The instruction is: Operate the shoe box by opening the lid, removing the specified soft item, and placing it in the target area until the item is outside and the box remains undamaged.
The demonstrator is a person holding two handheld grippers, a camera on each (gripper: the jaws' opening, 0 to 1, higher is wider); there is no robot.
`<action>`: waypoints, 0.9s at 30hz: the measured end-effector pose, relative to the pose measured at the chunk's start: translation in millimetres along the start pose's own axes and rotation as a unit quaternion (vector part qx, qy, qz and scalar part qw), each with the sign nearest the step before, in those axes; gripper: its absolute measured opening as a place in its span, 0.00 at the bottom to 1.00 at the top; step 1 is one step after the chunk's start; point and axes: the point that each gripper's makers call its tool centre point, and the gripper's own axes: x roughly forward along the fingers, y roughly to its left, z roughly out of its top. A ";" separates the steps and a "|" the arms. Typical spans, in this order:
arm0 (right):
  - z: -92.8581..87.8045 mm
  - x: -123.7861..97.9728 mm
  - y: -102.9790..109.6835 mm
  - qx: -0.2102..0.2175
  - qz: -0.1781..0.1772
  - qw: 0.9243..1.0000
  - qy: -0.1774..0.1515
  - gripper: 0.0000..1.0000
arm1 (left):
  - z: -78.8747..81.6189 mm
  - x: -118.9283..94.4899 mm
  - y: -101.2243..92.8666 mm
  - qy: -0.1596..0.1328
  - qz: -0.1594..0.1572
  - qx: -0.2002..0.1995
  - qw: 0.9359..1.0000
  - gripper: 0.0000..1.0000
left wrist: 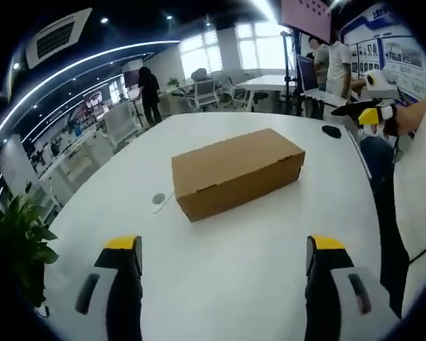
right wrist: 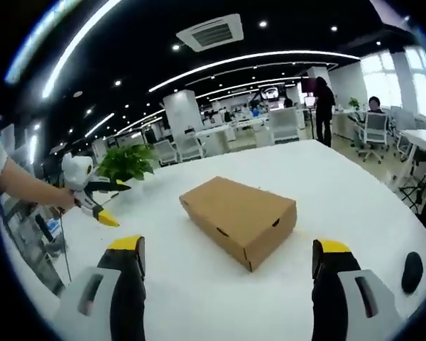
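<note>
**On the white table: a closed shoe box waits to be opened**

In the middle of the white table sits the shoe box. It is plain brown cardboard, and its lid is shut. Nothing is touching it. The soft item must be inside, so it cannot be seen yet.

The left gripper is held back from the box, with its two yellow-tipped jaws wide apart and nothing between them. The right gripper is the same: jaws spread, holding nothing, and a bare bit of table lies between it and the box. In the right gripper view, the left gripper also shows far off at the side, up in the air, held by a hand.

A small round gray thing lies on the table just beside the box. A small dark thing sits near the table edge. A green plant stands past the table.

The box looks light and a bit stiff, but thin cardboard can bend or tear if squeezed hard. It may also slide on the smooth table. A good plan is for one gripper to steady a side wall gently. The other can lift the lid by its long front edge, slowly.
</note>
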 end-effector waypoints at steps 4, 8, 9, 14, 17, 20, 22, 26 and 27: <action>-5.8 0.9 0.2 -0.032 -0.004 0.999 0.014 1.00 | 10.6 2.4 8.2 -0.012 0.013 -0.021 1.000 0.95; -4.7 0.4 3.3 -0.036 0.004 0.999 0.011 0.97 | 19.0 4.8 13.0 -0.023 0.011 -0.029 0.999 0.96; -4.4 0.2 3.7 -0.036 0.004 0.999 0.010 0.94 | 19.7 5.4 13.3 -0.020 0.008 -0.020 1.000 0.95; -3.0 -1.5 5.0 -0.024 0.011 1.000 0.013 0.84 | 22.5 3.7 18.2 -0.008 -0.003 0.007 1.000 0.94; -9.9 -3.4 7.7 -0.040 0.021 0.998 0.037 0.75 | 25.3 2.7 23.8 -0.005 -0.003 0.012 1.000 0.94; -4.6 -3.7 16.8 -0.041 0.039 0.998 0.015 0.87 | 28.1 3.2 34.8 -0.003 0.007 0.008 1.000 0.93; -2.6 -4.2 17.6 -0.041 0.036 0.998 0.009 0.92 | 33.8 4.1 42.6 -0.017 0.020 -0.023 0.999 0.94; 1.3 -3.5 21.2 -0.019 0.040 0.999 -0.007 0.97 | 43.8 7.5 44.3 -0.048 0.012 -0.119 0.992 0.94; 2.9 -4.0 21.2 -0.014 0.039 0.999 -0.013 0.97 | 48.7 10.6 37.6 -0.065 -0.008 -0.151 0.986 0.96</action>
